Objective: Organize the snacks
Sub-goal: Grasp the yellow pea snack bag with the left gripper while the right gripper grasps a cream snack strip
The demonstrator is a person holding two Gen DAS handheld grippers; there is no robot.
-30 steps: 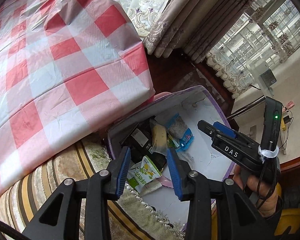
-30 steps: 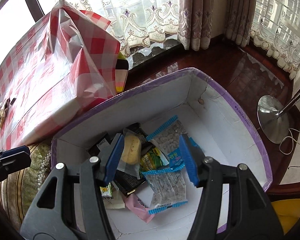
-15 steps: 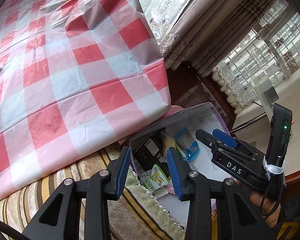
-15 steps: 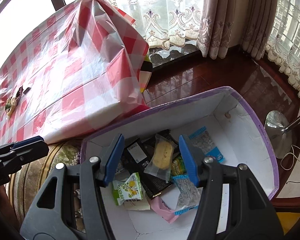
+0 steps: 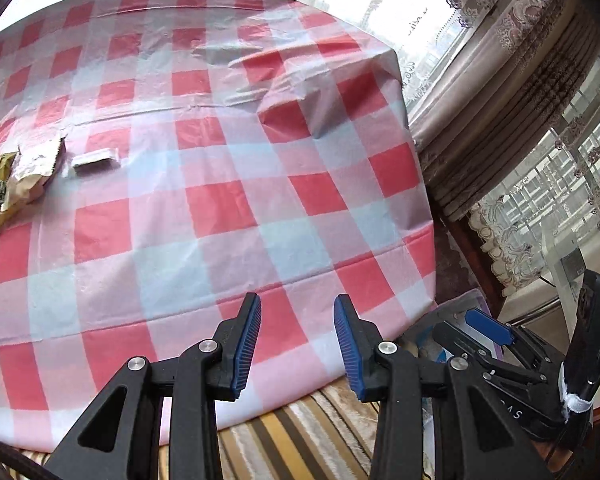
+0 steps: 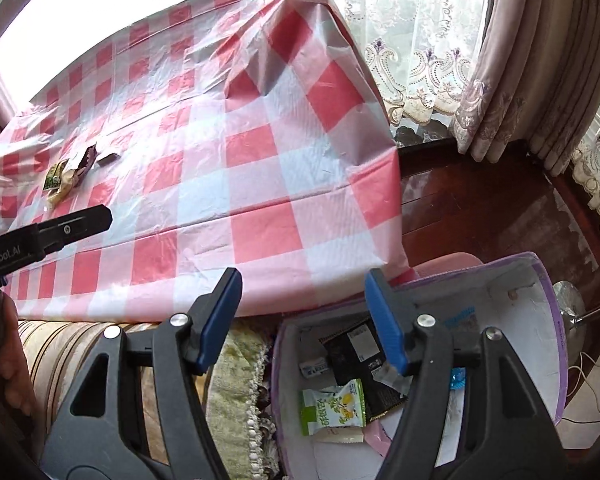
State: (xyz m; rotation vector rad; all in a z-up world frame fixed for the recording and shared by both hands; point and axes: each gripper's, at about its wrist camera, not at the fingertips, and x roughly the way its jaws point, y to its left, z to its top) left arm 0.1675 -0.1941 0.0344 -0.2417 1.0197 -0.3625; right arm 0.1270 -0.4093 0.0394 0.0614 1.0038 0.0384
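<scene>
- Snacks [image 5: 18, 176] at 9 o'clock on tabletop [image 5: 228, 168]; my left tongs [image 5: 296, 344] spread, empty: overlapping wrappers risk a double pick.
- Right tongs [image 6: 300, 320] spread, empty, above box [image 6: 548, 320]; could snag its rim.

The left gripper [image 5: 297, 344], jaws apart and empty, hangs over the checked tablecloth [image 5: 204, 184], snack packets [image 5: 24, 176] far left.

Snack packets [image 6: 332, 404] lie jumbled inside the purple-rimmed box [image 6: 550, 320].
</scene>
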